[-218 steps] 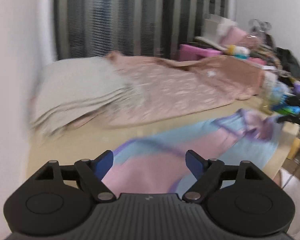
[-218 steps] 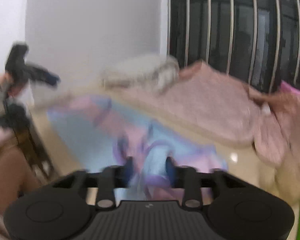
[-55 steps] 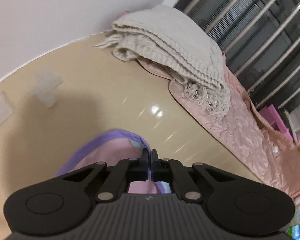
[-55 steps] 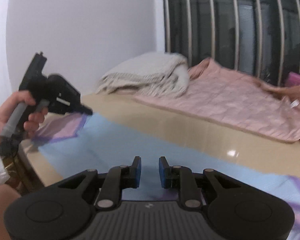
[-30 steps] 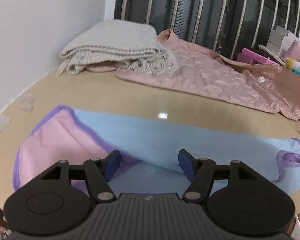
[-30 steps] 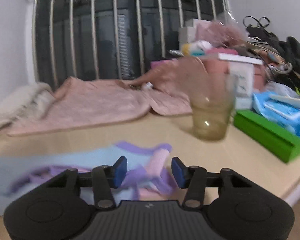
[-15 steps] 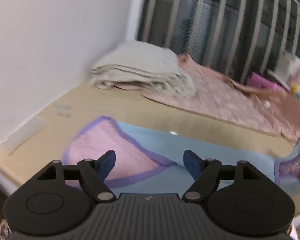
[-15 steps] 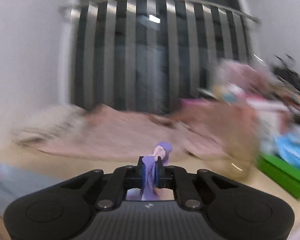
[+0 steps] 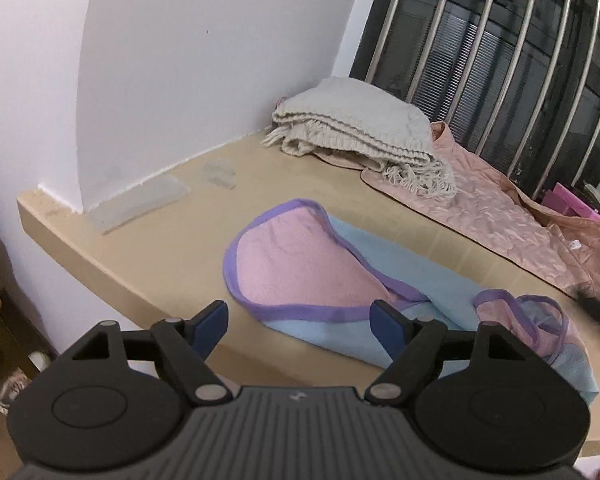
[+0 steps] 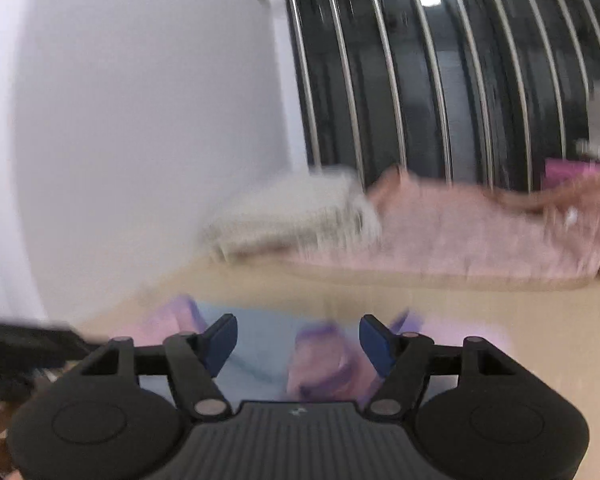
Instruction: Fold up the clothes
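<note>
A light blue garment (image 9: 404, 280) with pink panels and purple trim lies on the beige table (image 9: 172, 256). Its left end is folded over, pink side up (image 9: 300, 268). Its right end is bunched with purple straps (image 9: 528, 320). My left gripper (image 9: 300, 322) is open and empty, held back from the table's front edge. My right gripper (image 10: 298, 340) is open over the bunched pink and purple end (image 10: 320, 356); this view is blurred.
A folded cream knit blanket (image 9: 356, 128) and a pink quilted cloth (image 9: 488, 212) lie at the back by the window bars. Clear plastic pieces (image 9: 140, 200) sit near the white wall. The other gripper shows dark at the left edge of the right wrist view (image 10: 20, 344).
My right gripper was shut on the purple strap end, carried it left, and has now opened and let it go. My left gripper has drawn back and stays open.
</note>
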Demonstrator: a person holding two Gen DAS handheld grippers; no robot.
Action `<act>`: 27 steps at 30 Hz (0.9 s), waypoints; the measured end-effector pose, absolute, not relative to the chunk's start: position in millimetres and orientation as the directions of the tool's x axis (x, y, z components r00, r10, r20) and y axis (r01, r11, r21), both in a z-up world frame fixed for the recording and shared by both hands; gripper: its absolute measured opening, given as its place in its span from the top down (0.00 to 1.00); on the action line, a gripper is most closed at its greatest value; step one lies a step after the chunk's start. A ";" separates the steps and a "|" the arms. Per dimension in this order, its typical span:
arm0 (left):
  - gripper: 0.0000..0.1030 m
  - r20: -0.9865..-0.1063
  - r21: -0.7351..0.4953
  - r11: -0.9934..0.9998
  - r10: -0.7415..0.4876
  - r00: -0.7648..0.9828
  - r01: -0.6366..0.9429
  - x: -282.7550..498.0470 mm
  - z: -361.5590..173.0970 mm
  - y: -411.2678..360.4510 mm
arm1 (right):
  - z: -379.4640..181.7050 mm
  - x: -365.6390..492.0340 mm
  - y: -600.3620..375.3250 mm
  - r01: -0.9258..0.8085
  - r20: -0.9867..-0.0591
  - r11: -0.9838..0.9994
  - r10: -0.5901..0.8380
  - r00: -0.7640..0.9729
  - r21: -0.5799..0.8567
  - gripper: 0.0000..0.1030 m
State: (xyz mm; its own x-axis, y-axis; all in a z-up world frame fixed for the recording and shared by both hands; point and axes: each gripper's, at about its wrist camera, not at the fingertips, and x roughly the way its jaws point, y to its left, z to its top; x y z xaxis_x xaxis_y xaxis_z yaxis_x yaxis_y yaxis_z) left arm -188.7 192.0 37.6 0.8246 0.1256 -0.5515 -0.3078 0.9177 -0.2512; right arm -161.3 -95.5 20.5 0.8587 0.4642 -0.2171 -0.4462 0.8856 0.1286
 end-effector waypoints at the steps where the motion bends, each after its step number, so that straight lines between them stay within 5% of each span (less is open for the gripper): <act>1: 0.23 -0.553 -0.253 0.918 0.124 0.824 -0.307 -187.2 35.9 191.2 | 26.9 -170.1 -109.9 -0.428 -0.167 0.896 0.443 0.881 0.121 0.38; 3: 0.23 -0.555 -0.255 0.917 0.120 0.823 -0.306 -184.2 32.5 189.2 | 27.6 -168.7 -130.5 -0.325 -0.161 0.939 0.339 0.927 0.108 0.63; 5: 0.23 -0.559 -0.243 0.918 0.131 0.819 -0.313 -180.7 29.8 185.2 | 13.9 -147.5 -139.8 -0.268 -0.257 0.958 0.287 0.923 0.107 0.85; 9: 0.22 -0.553 -0.172 0.888 0.271 0.788 -0.426 -175.4 25.5 179.6 | -12.5 -125.8 -117.9 -0.365 -0.436 0.930 0.309 0.845 -0.047 0.88; 11: 0.22 -0.546 -0.129 0.862 0.351 0.761 -0.490 -174.6 25.3 178.9 | 5.8 -131.2 -118.8 -0.397 -0.408 0.914 0.332 0.850 -0.082 0.81; 14: 0.22 -0.555 -0.118 0.843 0.383 0.738 -0.526 -170.7 21.6 179.7 | 59.0 -108.6 -127.0 -0.541 -0.389 0.840 0.486 0.783 -0.038 0.46; 20: 0.23 -0.522 -0.183 0.761 0.462 0.717 -0.623 -173.6 15.3 180.6 | 93.9 -12.8 -29.4 -0.852 -0.600 0.503 0.639 0.482 -0.148 0.47; 22: 0.37 -0.504 -0.142 0.765 0.490 0.711 -0.628 -172.3 15.7 172.4 | 83.8 10.4 15.9 -0.900 -0.658 0.416 0.642 0.393 -0.132 0.47; 27: 0.43 -0.500 -0.061 0.778 0.518 0.694 -0.626 -165.2 11.9 162.1 | 40.4 52.1 102.8 -0.937 -0.777 0.338 0.567 0.275 -0.085 0.50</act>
State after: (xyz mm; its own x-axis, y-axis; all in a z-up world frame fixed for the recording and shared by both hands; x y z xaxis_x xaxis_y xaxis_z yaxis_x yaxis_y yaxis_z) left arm -165.2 162.1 11.9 0.6935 0.5182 -0.5004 -0.6255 0.7778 -0.0614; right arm 52.1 102.8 40.4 0.2750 0.5666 -0.7767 -0.9372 0.3384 -0.0849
